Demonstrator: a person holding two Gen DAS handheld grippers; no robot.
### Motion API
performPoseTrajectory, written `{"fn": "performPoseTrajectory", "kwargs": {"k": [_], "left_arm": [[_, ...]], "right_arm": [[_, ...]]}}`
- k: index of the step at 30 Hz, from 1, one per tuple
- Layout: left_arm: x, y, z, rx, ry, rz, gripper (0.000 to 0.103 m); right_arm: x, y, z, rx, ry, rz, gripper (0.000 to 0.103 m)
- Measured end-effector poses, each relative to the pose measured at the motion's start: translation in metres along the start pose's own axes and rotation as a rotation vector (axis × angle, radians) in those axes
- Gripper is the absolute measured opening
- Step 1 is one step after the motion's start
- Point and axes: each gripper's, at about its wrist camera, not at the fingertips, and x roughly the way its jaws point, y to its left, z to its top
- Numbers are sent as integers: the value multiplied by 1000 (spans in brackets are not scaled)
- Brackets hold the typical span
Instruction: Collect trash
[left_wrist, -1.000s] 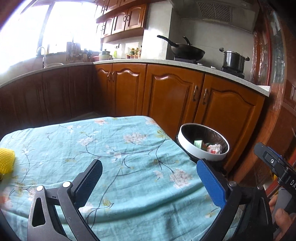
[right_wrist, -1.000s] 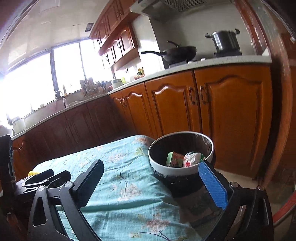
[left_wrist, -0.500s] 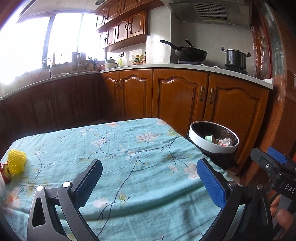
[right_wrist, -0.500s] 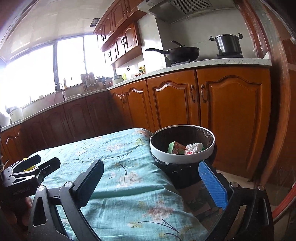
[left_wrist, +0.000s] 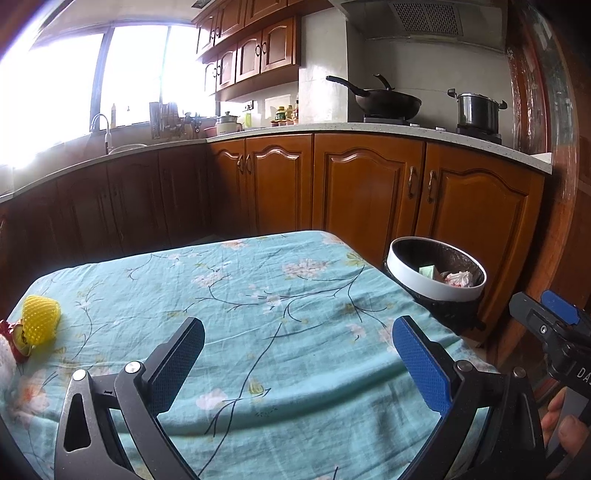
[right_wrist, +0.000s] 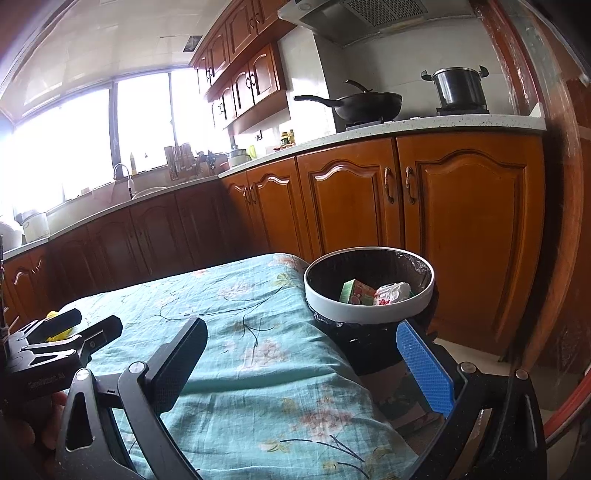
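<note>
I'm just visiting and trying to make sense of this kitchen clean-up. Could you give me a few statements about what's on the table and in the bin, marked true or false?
1. The white-rimmed round trash bin already holds a green carton and a crumpled white wrapper. True.
2. The left tool is clamped on the yellow foam net. False: it is open and empty; the net lies on the floral teal tablecloth.
3. The right tool is open and holds nothing. True.
4. The bin stands on the table. False: it stands beside the table's edge.
5. The black wok sits on the stove. True.
</note>
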Motion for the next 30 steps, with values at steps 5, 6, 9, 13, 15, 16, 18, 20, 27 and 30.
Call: {"fn": "performPoseTrajectory", "kwargs": {"k": [5, 6, 9, 13, 15, 16, 18, 20, 27, 30], "left_arm": [[-2, 0, -2, 13, -16, 1, 102], [-2, -1, -2, 17, -19, 5, 102], [-3, -2, -3, 29, -25, 0, 102], [-4, -3, -5, 38, -29, -2, 102], [-4, -2, -5, 38, -31, -1, 102], [-4, -1, -5, 38, -32, -2, 102], [-4, -1, -5, 38, -33, 0, 102], [-4, 0, -5, 37, -33, -2, 102], [-4, 0, -5, 35, -35, -1, 102], [-3, 0, -5, 35, -36, -1, 102]], "right_arm": [[-3, 2, 1, -4, -9, 7, 103], [-4, 2, 1, -5, -11, 6, 103], [-4, 2, 1, -4, -10, 6, 103], [-4, 3, 1, -5, -10, 8, 103], [-4, 4, 1, -9, -12, 8, 103], [-4, 4, 1, -10, -11, 8, 103], [-4, 4, 1, -11, -9, 10, 103], [-3, 5, 0, -11, -9, 12, 103], [-3, 5, 0, -9, -7, 13, 103], [-4, 5, 0, -8, -5, 15, 103]]}}
